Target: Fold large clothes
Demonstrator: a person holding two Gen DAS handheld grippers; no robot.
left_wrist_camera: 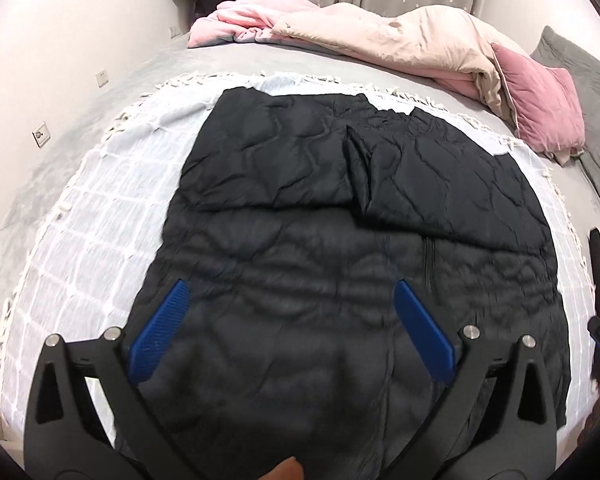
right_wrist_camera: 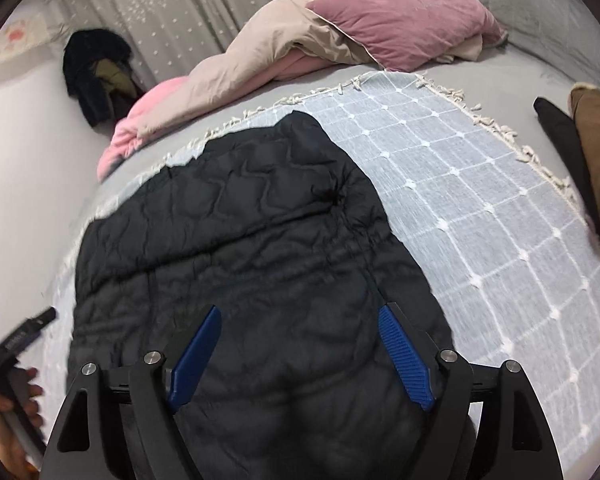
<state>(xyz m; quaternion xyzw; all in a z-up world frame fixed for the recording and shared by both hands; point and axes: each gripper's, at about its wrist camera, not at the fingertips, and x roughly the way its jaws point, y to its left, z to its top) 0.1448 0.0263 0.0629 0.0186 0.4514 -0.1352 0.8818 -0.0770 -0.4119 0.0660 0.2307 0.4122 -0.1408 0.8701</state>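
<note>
A black quilted jacket (left_wrist_camera: 340,216) lies spread on a pale blue checked throw (left_wrist_camera: 100,216) on the bed, with its sleeves folded across the far half. It also shows in the right wrist view (right_wrist_camera: 236,248). My left gripper (left_wrist_camera: 292,292) is open above the near part of the jacket, holding nothing. My right gripper (right_wrist_camera: 300,312) is open above the jacket's near right part, holding nothing. Both have blue fingers (left_wrist_camera: 160,328) (right_wrist_camera: 404,360).
A crumpled pink and beige duvet (left_wrist_camera: 380,36) and a pink pillow (right_wrist_camera: 404,16) lie at the far side of the grey bed (left_wrist_camera: 28,184). The checked throw (right_wrist_camera: 480,208) extends right of the jacket. Brown and black clothing (right_wrist_camera: 596,152) sits at the right. Dark clothes (right_wrist_camera: 96,72) hang by the curtain.
</note>
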